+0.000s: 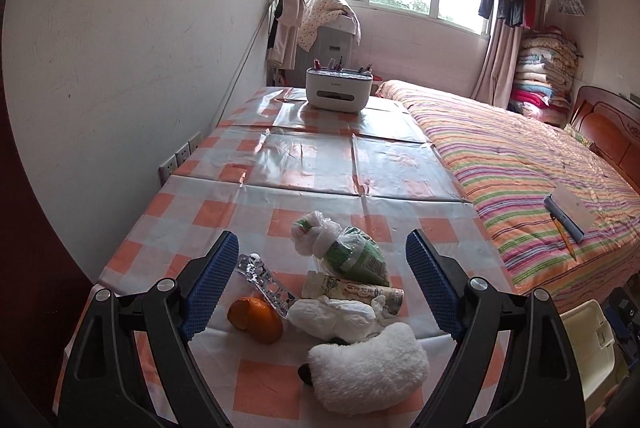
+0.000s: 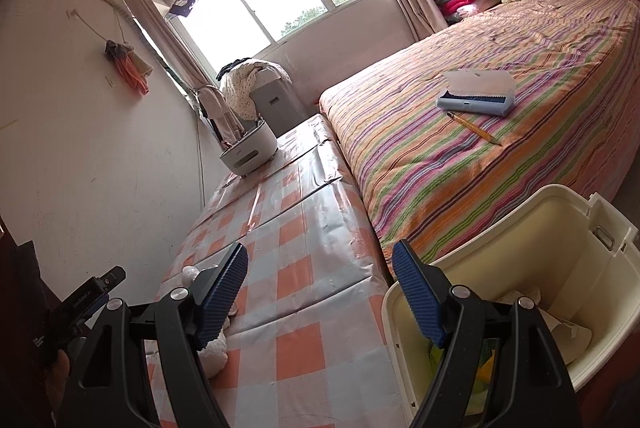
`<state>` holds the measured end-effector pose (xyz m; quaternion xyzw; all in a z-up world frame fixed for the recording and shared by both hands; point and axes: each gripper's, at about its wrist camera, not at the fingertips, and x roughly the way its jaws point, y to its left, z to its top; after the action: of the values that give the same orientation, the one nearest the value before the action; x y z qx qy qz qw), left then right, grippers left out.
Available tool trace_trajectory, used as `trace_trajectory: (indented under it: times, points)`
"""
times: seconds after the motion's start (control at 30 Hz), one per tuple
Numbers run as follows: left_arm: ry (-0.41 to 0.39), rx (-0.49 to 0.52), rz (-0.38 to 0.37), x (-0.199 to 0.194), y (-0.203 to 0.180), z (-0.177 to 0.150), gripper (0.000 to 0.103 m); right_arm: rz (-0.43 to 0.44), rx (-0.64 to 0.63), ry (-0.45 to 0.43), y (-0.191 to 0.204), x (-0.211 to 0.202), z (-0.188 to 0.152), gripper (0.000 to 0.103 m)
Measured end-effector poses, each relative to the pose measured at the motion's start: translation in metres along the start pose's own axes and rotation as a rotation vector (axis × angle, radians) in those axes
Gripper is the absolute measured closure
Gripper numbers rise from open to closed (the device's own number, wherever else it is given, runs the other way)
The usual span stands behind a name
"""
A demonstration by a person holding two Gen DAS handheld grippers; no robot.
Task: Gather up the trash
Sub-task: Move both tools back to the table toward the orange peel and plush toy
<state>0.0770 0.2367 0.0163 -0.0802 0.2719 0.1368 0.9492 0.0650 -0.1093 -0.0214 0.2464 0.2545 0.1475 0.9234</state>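
Lying at the near end of the checked surface, a small heap of trash sits between the spread fingers of the left gripper, whose jaws stand wide apart with nothing pressed between the blue pads. Furthest left in the heap is a piece of orange peel, and a clear blister strip lies just beside it, slanting toward the middle. Right of these come a knotted plastic bag with green packaging inside, a printed paper tube touching its near side, and a crumpled white tissue in front of the tube. Nearest the camera lies a fluffy white cloth. At the far end of the surface stands a white organiser box with pens. To the right runs a bed with a striped cover, carrying a blue case and a pencil.

In the right wrist view, the right gripper hangs over the surface edge, jaws apart and empty. Just right of it stands a cream bin, open, with some crumpled scraps already at its bottom.
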Motion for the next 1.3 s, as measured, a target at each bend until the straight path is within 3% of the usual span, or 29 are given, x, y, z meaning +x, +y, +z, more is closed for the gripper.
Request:
trace_trajectory:
  times: [0.17, 0.37, 0.77, 1.3]
  points:
    - [0.040, -0.056, 0.046, 0.011, 0.035, -0.004, 0.018, 0.040, -0.061, 0.062, 0.022, 0.019, -0.008, 0.030]
    - [0.121, -0.111, 0.048, 0.025, 0.061, -0.012, 0.018, 0.097, -0.172, 0.122, 0.053, 0.041, -0.020, 0.030]
    - [0.301, 0.031, -0.008, 0.058, 0.065, -0.044, 0.019, 0.125, -0.256, 0.179, 0.078, 0.061, -0.034, 0.030]
    - [0.376, 0.147, -0.022, 0.098, 0.059, -0.057, 0.019, 0.125, -0.272, 0.206, 0.084, 0.071, -0.037, 0.030]
